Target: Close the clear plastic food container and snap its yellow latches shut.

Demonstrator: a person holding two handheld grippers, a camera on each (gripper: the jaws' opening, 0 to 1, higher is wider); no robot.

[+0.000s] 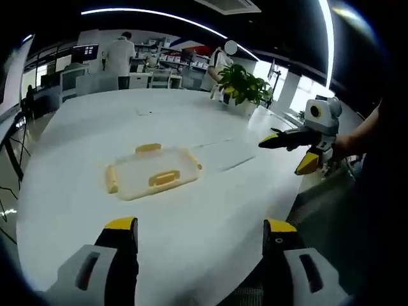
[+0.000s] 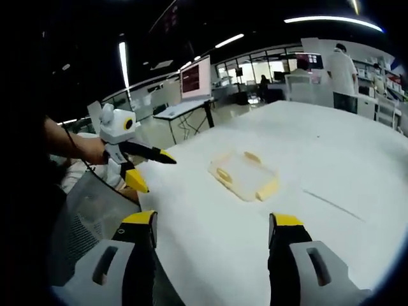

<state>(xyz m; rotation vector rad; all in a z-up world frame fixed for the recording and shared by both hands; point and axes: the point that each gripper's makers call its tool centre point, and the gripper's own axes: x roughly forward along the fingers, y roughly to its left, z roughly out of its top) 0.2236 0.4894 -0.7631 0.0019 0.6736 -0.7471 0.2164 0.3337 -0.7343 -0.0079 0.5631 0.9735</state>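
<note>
Clear plastic food container (image 1: 153,173) with yellow latches (image 1: 164,178) lies flat on the broad white table (image 1: 210,210), well ahead of me, its long axis running across my left gripper view and slanting away to the right in my right gripper view. My left gripper (image 1: 200,231) and right gripper (image 2: 214,221) both hover apart from it, jaws spread wide and gripping nothing.

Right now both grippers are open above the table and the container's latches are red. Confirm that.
Wrong on colour: the latches on the container are yellow, seen in the left gripper view. The left gripper and right gripper are open above the table.
</note>
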